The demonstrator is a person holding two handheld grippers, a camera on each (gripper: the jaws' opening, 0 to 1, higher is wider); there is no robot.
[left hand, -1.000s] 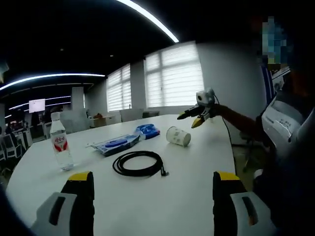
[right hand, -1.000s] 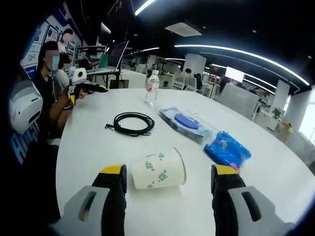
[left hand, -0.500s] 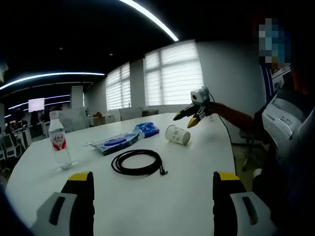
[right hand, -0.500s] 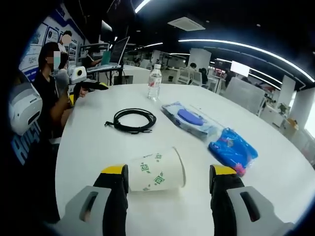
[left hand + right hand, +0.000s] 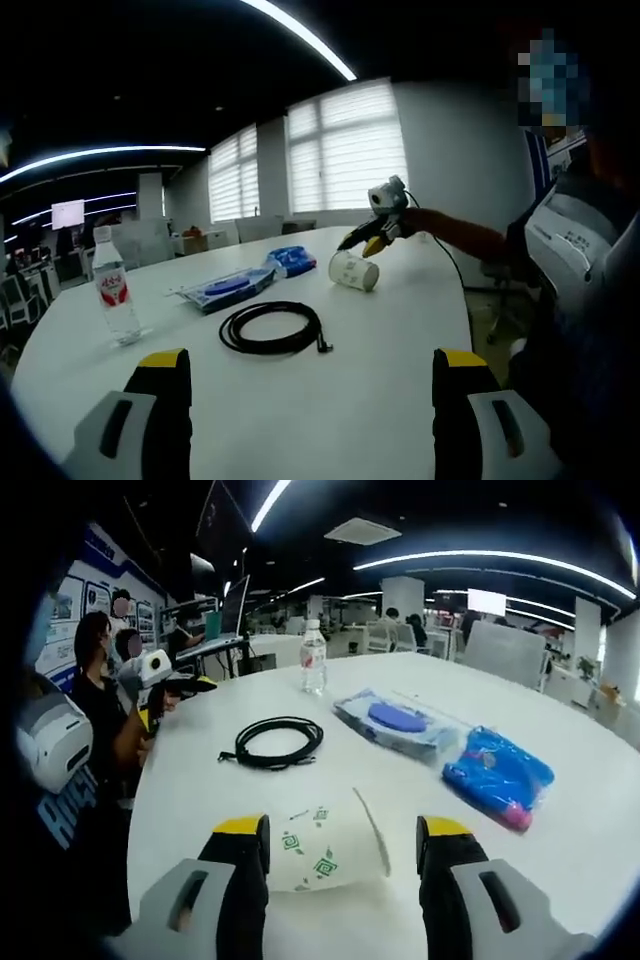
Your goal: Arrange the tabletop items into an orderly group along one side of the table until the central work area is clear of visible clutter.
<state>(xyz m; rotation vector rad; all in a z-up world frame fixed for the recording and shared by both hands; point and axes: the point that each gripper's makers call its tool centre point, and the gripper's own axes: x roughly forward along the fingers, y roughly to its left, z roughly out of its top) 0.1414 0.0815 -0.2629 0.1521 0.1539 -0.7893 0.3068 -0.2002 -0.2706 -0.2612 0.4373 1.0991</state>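
A white paper cup with green marks (image 5: 325,848) lies on its side on the white table (image 5: 200,790), between the jaws of my right gripper (image 5: 343,832), which stands open around it; a gap shows by the right jaw. Past the cup lie a coiled black cable (image 5: 274,742), a flat blue-and-clear pack (image 5: 398,720) and a blue bag (image 5: 498,775), with a water bottle (image 5: 314,660) upright behind them. My left gripper (image 5: 312,360) hangs open over the near table edge, nothing in it. From there the cup (image 5: 354,270), cable (image 5: 270,328), bottle (image 5: 113,290) and right gripper (image 5: 372,232) lie ahead.
The person's body and sleeve (image 5: 560,300) fill the right side of the left gripper view. Other people (image 5: 95,660) sit beyond the table edge, near a laptop (image 5: 232,605). Bare table (image 5: 330,400) stretches between my left gripper and the cable.
My right gripper has moved forward and lower, so the cup now lies deeper between its jaws. The left gripper has barely moved.
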